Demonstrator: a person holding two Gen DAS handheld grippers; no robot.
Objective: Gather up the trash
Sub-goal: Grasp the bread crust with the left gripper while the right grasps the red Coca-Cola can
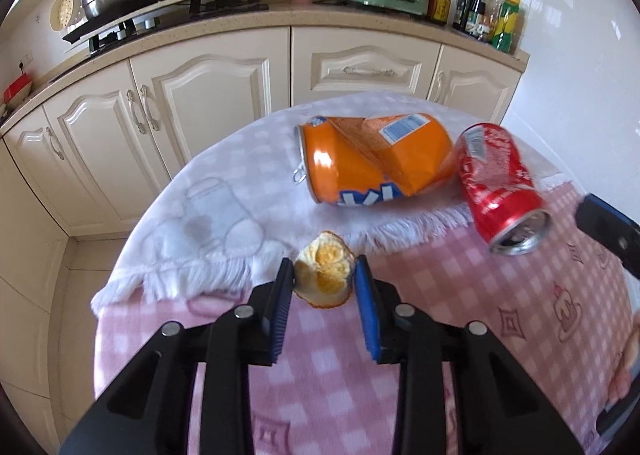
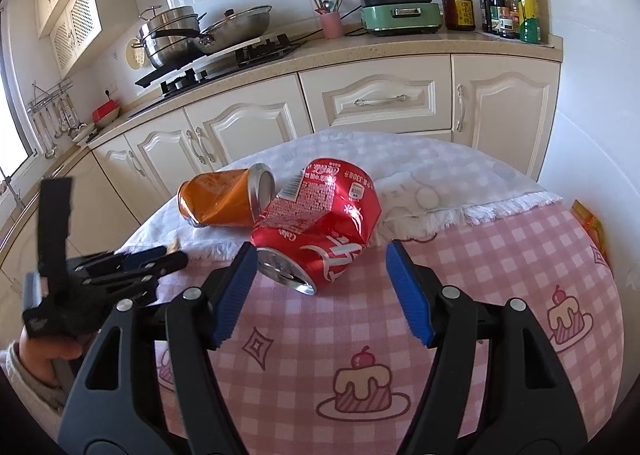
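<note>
**Left clamped on peel, right spread around red can**

Left gripper (image 1: 325, 269): blue pads pressed on both sides of the orange peel (image 1: 325, 275), at 6 o'clock in the left wrist view. The peel sits at the fringed edge of the white towel (image 1: 208, 215), where it meets the pink checked tablecloth (image 1: 320, 375). I can't tell whether the peel is lifted or still resting on the cloth.

Right gripper (image 2: 320, 255): jaws wide apart, with the crushed red can (image 2: 320, 231) lying on its side between the fingertips. Its open mouth faces the camera. The left pad is just beside the can rim; the right pad is clear of it. Not gripped.

Dented orange can (image 2: 220, 199) also lies on its side on the towel, at 10 o'clock from the red can, and the two cans touch or nearly touch. In the left view the orange can (image 1: 372, 159) is at 1 o'clock from the peel, and the red can (image 1: 500, 187) is further out at 2 o'clock.

Kitchen counter (image 2: 360, 47) runs across the background at 12 o'clock.
</note>
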